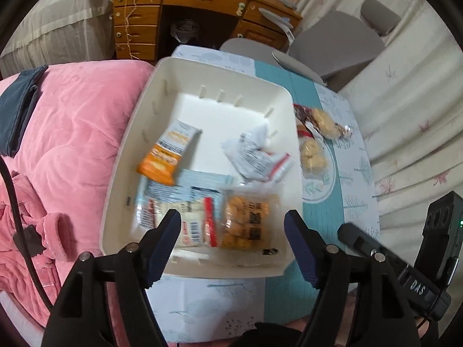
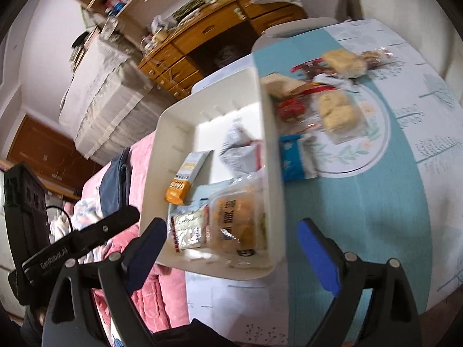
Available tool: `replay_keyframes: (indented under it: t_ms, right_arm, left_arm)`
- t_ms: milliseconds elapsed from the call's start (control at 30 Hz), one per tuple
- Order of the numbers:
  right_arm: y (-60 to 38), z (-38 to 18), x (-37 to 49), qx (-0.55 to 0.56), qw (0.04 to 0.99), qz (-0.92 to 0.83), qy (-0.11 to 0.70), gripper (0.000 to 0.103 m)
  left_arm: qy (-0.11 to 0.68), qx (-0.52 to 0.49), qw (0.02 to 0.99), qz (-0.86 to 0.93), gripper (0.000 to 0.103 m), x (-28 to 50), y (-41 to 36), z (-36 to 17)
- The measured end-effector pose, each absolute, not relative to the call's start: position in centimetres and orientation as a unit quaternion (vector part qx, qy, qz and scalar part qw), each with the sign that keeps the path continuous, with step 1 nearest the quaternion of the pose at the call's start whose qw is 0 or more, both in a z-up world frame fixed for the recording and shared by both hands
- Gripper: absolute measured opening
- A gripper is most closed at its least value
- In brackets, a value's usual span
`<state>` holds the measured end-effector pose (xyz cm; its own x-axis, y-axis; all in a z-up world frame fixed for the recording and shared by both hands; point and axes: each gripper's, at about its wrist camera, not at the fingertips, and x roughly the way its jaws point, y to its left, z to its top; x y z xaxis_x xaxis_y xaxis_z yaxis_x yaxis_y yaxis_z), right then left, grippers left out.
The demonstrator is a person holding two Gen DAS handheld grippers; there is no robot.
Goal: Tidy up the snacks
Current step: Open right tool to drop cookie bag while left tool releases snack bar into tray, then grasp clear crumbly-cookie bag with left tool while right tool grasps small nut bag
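Both grippers, left gripper (image 1: 231, 240) and right gripper (image 2: 231, 248), gape wide and hold nothing. Mid-frame past their tips sits the white bin (image 1: 162, 81) holding an orange packet (image 1: 165, 156) and fried-snack bag (image 1: 246, 219). Loose cookie packs (image 2: 338, 112) lie upper right on the tablecloth (image 2: 361, 202).

White rectangular plastic bin (image 1: 202, 86) holds five packets: orange-and-white snack packet (image 1: 166, 151) at 10 o'clock, crumpled white wrapper (image 1: 251, 156) at 2, pale blue packet (image 1: 196, 185) centre, clear pack of golden fried bites (image 1: 249, 219) at 5, red-and-white packet (image 1: 188, 219) at 7. Outside, at 3 o'clock of the bin: clear-wrapped pale biscuits (image 2: 338, 112), red-wrapped snacks (image 2: 292, 107), blue-and-white packet (image 2: 295, 159).
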<state>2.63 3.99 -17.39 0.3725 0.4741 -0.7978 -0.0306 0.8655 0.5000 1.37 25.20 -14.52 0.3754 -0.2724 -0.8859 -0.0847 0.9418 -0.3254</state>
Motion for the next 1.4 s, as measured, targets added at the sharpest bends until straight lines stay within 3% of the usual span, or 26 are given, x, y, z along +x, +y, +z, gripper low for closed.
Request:
replay_keyframes:
  t_ms: [433,967,1400]
  right_arm:
    - [-7.1,-16.8,5.6,0.217,0.81,0.148,0.525,0.092]
    - [-18.3,-16.6,11.8,0.098,0.836,0.195,0.503,0.091]
    - [-18.7,-17.7,17.1,-0.043,0.879,0.193,0.434,0.091]
  left_arm:
    - [0.559,-0.162,0.813,-0.029,0.075,3.4,13.8,-13.2]
    - [0.577,-0.176,0.797,0.027,0.077,6.4,2.2,-15.3]
    - [0.611,-0.145,0.775,0.072,0.077,13.9,-1.1,-19.8]
